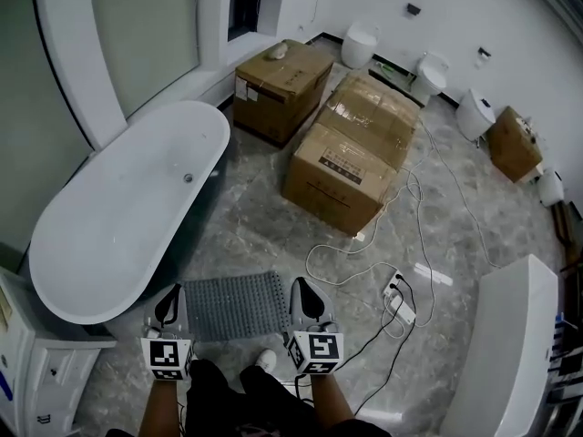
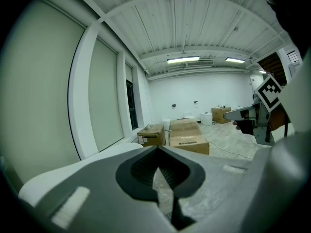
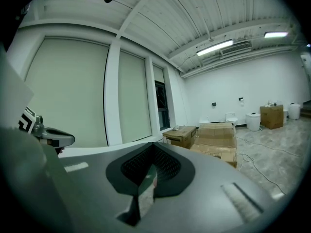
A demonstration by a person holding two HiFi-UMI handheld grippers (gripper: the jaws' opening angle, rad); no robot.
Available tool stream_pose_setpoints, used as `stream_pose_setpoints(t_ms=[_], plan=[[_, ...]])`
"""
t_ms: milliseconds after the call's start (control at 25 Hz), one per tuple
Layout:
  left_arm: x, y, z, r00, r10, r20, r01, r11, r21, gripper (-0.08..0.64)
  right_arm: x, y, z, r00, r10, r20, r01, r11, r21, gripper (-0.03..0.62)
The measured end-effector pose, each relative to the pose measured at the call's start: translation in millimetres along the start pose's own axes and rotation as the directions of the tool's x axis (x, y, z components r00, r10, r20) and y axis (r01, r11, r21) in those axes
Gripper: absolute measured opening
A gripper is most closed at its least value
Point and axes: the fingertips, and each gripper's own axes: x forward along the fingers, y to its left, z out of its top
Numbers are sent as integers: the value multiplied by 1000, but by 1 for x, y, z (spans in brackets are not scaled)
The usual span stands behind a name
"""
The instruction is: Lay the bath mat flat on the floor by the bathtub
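The grey studded bath mat lies flat on the marble floor next to the near end of the white bathtub. My left gripper hovers over the mat's left edge and my right gripper over its right edge, both pointing forward. Neither holds the mat. In the left gripper view the jaws stand together with nothing between them, and the right gripper shows at the side, empty. In the right gripper view the jaws are likewise shut and empty. The mat is hidden in both gripper views.
Cardboard boxes stand on the floor ahead, another box by the window. A white cable and power strip lie right of the mat. A white cabinet is at lower left, a white fixture at lower right. Toilets line the back wall.
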Motion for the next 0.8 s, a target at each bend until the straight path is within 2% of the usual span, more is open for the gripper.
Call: stream_pose_setpoints(t_ms=[200, 400, 680, 800], plan=[[-8, 4, 15, 1000, 26, 15, -25, 1000, -9, 0, -2, 5, 20, 999, 28, 34, -27, 1000, -12, 23], [-12, 16, 38, 996, 70, 55, -67, 996, -55, 2, 1, 0, 41, 997, 45, 61, -44, 999, -21, 23], [-12, 15, 59, 995, 58, 80, -59, 998, 0, 1, 3, -6, 60, 995, 54, 89, -51, 998, -37, 23], [-10, 14, 60, 995, 55, 78, -55, 998, -10, 0, 4, -6, 61, 994, 64, 87, -59, 997, -49, 23]])
